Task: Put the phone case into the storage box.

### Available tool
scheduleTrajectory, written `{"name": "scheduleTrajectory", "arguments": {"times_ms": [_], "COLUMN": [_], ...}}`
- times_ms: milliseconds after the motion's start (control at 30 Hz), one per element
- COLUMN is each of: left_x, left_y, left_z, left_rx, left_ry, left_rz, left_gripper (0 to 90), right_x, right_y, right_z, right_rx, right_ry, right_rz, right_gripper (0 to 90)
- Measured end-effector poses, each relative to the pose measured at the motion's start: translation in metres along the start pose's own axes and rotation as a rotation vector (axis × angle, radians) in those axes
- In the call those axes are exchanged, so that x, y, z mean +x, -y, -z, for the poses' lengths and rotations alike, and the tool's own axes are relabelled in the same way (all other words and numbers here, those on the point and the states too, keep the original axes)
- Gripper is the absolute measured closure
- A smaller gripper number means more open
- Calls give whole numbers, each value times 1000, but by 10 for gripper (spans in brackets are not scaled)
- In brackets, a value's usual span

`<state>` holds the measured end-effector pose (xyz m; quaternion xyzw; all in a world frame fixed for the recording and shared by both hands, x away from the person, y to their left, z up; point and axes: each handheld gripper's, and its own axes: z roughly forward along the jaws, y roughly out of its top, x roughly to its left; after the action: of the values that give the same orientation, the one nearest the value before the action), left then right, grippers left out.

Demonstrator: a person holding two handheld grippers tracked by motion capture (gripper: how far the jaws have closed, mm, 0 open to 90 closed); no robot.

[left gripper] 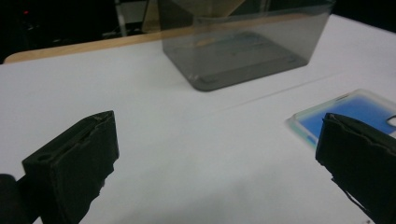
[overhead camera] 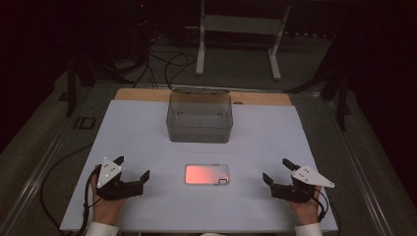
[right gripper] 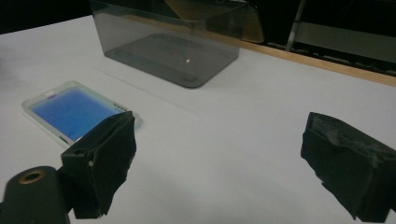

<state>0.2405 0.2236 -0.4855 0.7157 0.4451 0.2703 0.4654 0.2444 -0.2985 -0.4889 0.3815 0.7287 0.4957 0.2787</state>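
While both hands rest at the near edge of the white table (overhead camera: 147, 132), nothing in the high view suggests the work has begun. The left gripper (overhead camera: 132, 168) sits to the left of the phone case (overhead camera: 207, 174) and the right gripper (overhead camera: 276, 169) to its right, each well apart from it, jaws spread wide and empty. The phone case lies flat between them, and the clear bin (overhead camera: 199, 118) stands farther back, near the far edge of the table, with nothing visible inside it. Judging from that layout, the job is likely to lift the case and put it in the bin; every part of that is left to do.

Seen from the left gripper view, the two black jaws stand far apart over bare table with nothing between them. The phone case (left gripper: 348, 112) lies beyond the right-hand jaw, untouched, and the clear bin (left gripper: 243, 44) stands farther off, looking empty.

From the right gripper view, the jaws are likewise wide and hold nothing. The phone case (right gripper: 70, 109) lies flat past the left-hand jaw, apart from it, and the clear bin (right gripper: 170, 39) stands behind, its floor bare. No reach, grasp or lift shows yet.
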Motion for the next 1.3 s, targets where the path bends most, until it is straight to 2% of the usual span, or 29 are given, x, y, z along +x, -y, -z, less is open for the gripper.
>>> {"name": "scheduleTrajectory", "arguments": {"times_ms": [200,367,633,867,1300], "left_x": [-4,-6,-10,-15,-26], "left_y": [-4,-9,-18,-22,-30], "left_z": [-1,-3,-5,-10,-22], "left_rx": [3,6,-21,-23,2], "left_ry": [-2,18,7,24,55], "left_rz": [-9,-12,-28,-44,-48], "left_gripper": [2,2,2,2,3], "right_x": [1,2,2,2,3], "right_y": [2,3,3,3,4], "right_z": [-2,-3,-4,-5,-7], "right_rx": [9,13,13,13,21], "right_ry": [3,3,4,5,1], "right_rz": [2,4,-1,0,4], "right_gripper": [103,103,103,103,103]}}
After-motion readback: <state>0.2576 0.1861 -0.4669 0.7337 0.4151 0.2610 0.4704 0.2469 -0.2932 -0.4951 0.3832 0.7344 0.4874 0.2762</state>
